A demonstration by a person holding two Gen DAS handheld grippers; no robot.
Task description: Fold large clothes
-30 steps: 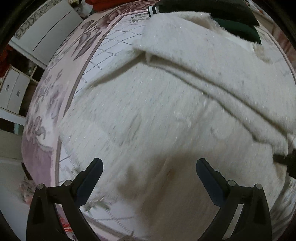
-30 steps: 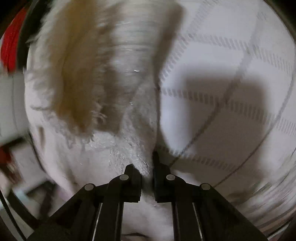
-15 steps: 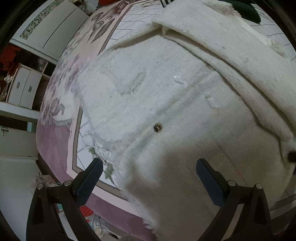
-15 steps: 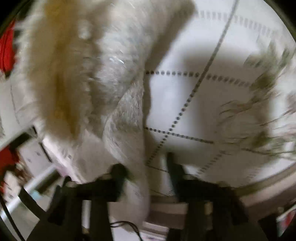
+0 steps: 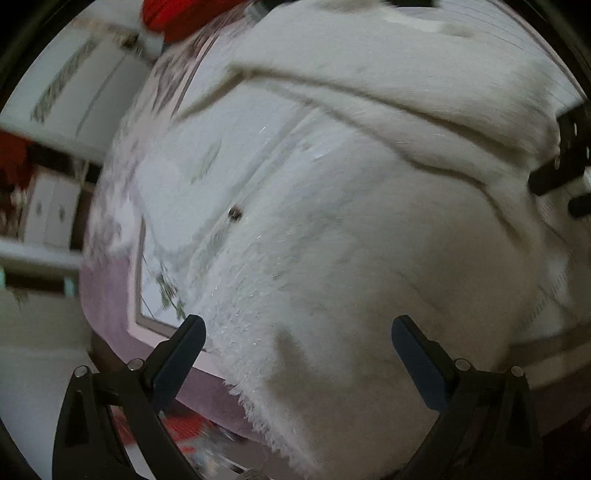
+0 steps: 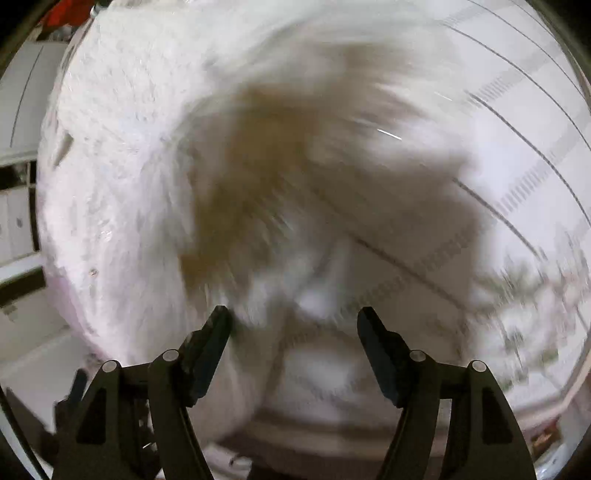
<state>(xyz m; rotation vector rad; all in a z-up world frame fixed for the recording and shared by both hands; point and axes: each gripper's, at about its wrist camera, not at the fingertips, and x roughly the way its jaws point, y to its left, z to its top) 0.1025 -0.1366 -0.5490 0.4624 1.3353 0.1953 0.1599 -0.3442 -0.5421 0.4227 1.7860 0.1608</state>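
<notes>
A large white fuzzy coat [image 5: 332, 229] lies spread on a patterned bedspread [image 5: 110, 302], with a small dark button [image 5: 234, 213] on its front and a fold of cloth [image 5: 388, 85] across the top. My left gripper [image 5: 297, 350] is open and empty above the coat's lower hem. My right gripper [image 6: 293, 332] is open and empty beside the coat's edge [image 6: 118, 177]; the view is blurred. The right gripper also shows at the right edge of the left wrist view [image 5: 565, 158].
The bed's edge [image 5: 207, 402] runs along the bottom, with the floor below. White cabinets [image 5: 51, 218] stand at the left. A red item [image 5: 177, 18] lies at the top. The white gridded bedspread [image 6: 498, 155] lies to the right of the coat.
My right gripper has opened and let go of the coat's edge, which has dropped onto the bed. My left gripper stays open and has shifted over the coat's lower hem.
</notes>
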